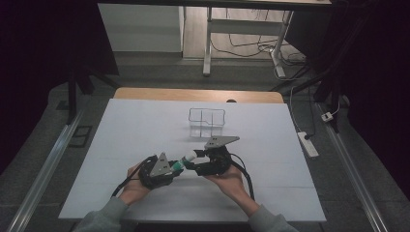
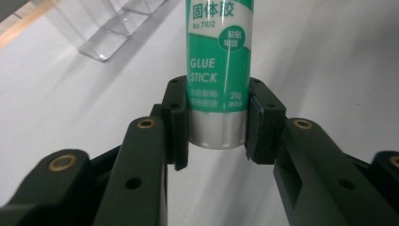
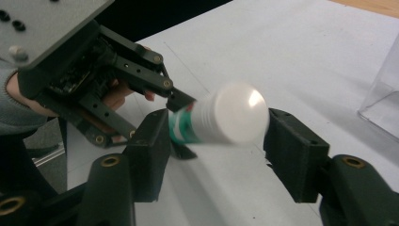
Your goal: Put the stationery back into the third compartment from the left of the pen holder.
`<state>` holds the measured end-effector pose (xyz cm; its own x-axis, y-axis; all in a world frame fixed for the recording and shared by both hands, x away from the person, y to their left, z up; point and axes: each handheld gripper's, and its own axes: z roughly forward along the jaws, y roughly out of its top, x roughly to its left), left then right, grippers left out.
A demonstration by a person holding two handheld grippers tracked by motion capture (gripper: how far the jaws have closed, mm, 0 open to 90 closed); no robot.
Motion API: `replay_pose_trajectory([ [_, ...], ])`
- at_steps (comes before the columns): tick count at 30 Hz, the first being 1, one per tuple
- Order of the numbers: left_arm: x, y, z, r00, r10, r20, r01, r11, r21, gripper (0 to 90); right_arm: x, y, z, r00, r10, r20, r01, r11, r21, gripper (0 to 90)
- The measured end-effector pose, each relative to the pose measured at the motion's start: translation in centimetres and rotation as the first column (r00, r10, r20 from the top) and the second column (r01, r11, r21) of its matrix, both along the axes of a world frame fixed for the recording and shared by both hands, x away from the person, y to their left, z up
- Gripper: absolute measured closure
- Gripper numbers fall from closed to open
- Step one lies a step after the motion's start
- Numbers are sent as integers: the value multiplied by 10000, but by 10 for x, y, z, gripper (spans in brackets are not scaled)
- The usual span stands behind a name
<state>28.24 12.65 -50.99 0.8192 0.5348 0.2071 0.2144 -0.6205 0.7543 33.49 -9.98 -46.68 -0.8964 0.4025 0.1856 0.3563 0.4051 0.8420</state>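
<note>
- Glue stick [image 2: 217, 70], green label, white cap: held off the white table [image 1: 145, 130], near its front middle, between the two grippers.
- Lower end clamped firmly in left gripper [image 2: 216, 123], pads pressed on both sides.
- Capped end placed between jaws of right gripper [image 3: 214, 141]; jaws moderately wide, left pad at the tube, right pad apart from the cap.
- Clear plastic organiser [image 1: 207, 122] located farther back on the table, well apart.

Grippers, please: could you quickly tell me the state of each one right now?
Left gripper: closed on the glue stick.
Right gripper: open around the stick's white cap, pads not pressing it.
</note>
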Motion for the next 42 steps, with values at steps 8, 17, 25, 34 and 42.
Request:
replay_pose_trajectory([
  [8,0,-4,-3,9999,-120,-112,121,9998,153,651,1,-1,0,9996,94,-263,-85,9995,307,567],
  [17,1,-6,-6,9999,-80,-122,82,9997,214,639,-3,1,2,9983,528,-228,-507,9954,813,641],
  [25,7,4,-6,9976,570,-398,-578,9981,-195,427,-6,-2,6,9987,92,509,-112,9992,382,645],
  [34,8,30,-4,9845,1334,-1141,-1397,9890,-493,332,-3,-11,13,9954,-317,903,293,9992,279,645],
  [42,-3,55,-3,9745,1665,-1506,-1784,9815,-694,310,1,-24,27,9883,-815,1290,763,9961,446,644],
])
